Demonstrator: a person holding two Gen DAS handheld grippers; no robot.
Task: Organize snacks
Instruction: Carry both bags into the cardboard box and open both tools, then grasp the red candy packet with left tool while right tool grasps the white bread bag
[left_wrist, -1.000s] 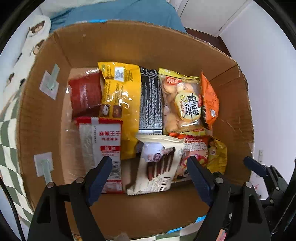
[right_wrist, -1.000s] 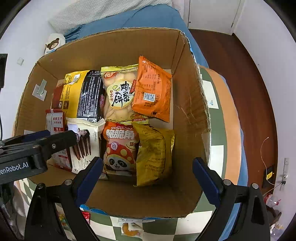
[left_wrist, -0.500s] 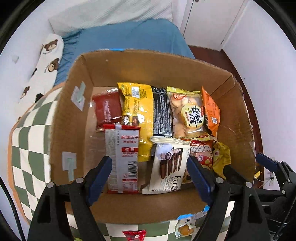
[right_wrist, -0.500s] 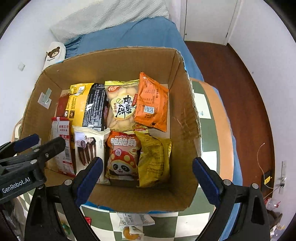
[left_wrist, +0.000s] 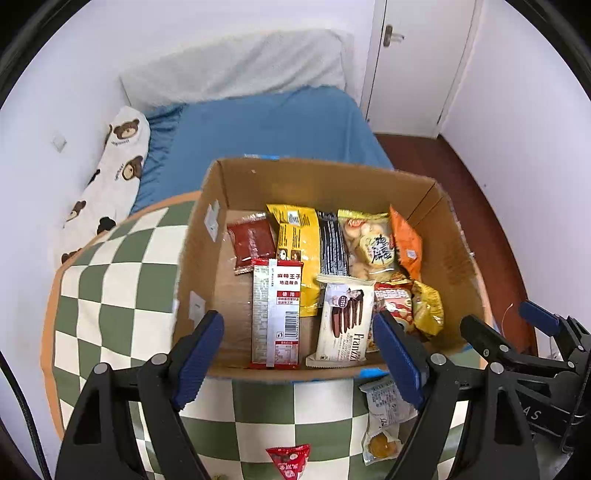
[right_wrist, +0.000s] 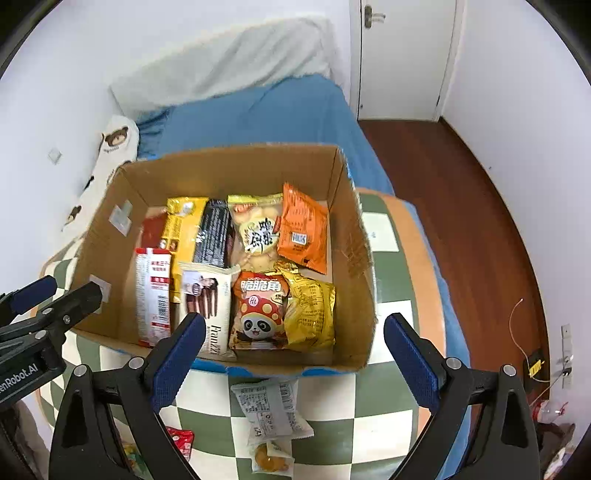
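Note:
A cardboard box (left_wrist: 454, 254) (right_wrist: 351, 243) stands on a green-and-white checked cloth, filled with several snack packs. Among them are a red-and-white pack (left_wrist: 277, 314), a white Franzzi pack (left_wrist: 343, 325) (right_wrist: 207, 306), a panda pack (right_wrist: 258, 310) and an orange pack (right_wrist: 303, 229). My left gripper (left_wrist: 299, 362) hangs open and empty above the box's near wall. My right gripper (right_wrist: 295, 362) is also open and empty, over the near edge. On the cloth in front lie a clear pack with a yellow cake (left_wrist: 384, 417) (right_wrist: 269, 417) and a small red pack (left_wrist: 290, 461) (right_wrist: 181, 441).
The cloth (left_wrist: 110, 295) covers a rounded surface beside a blue bed (left_wrist: 266, 125) with a bear-print pillow (left_wrist: 114, 170). Wooden floor (right_wrist: 461, 206) and a white door (right_wrist: 399, 55) lie to the right. The other gripper shows at each view's side edge.
Both grippers have risen and drawn back from inside the box, so the whole box, the cloth and the loose packs in front have come into view. Both stayed open and empty.

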